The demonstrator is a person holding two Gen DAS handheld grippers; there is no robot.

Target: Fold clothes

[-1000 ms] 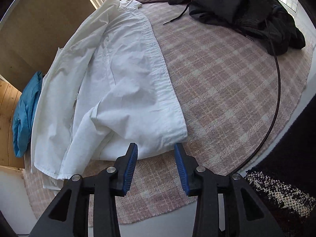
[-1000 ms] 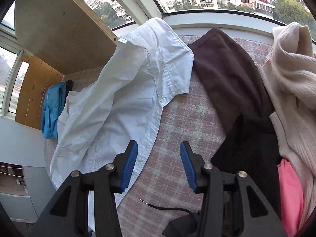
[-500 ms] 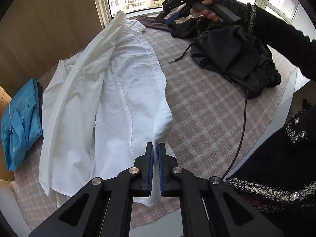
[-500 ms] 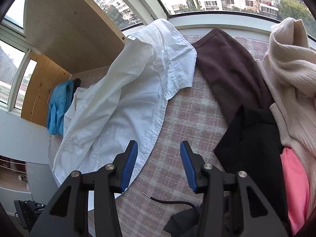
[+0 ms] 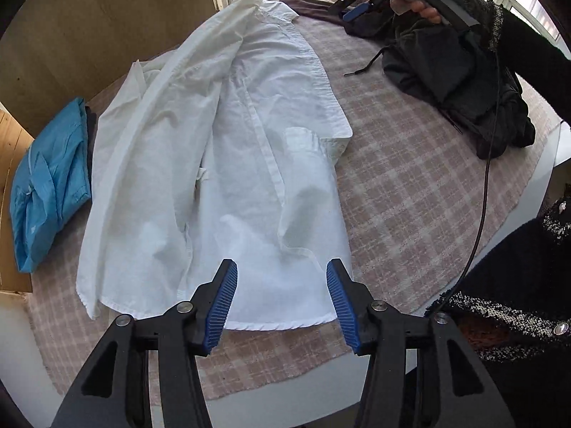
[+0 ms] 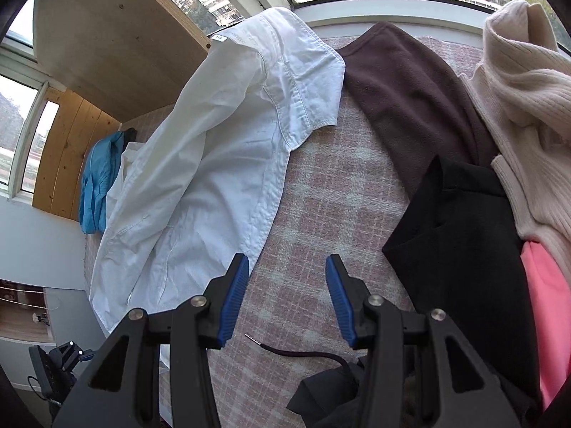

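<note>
Clearly soft and light, the white shirt lies spread lengthwise on the plaid-covered counter, hem just ahead of the left gripper, whose jaws are spread and empty; hem corners or placket suit pinching. Only the right gripper, jaws spread too, shows the collar, cream sweater and pink garment.

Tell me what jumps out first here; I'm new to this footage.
A white shirt lies spread lengthwise on the checked cloth, its hem just beyond the open left gripper. To its right sits a heap of dark clothes, with the right gripper held over it. A blue garment lies at the left edge.
</note>
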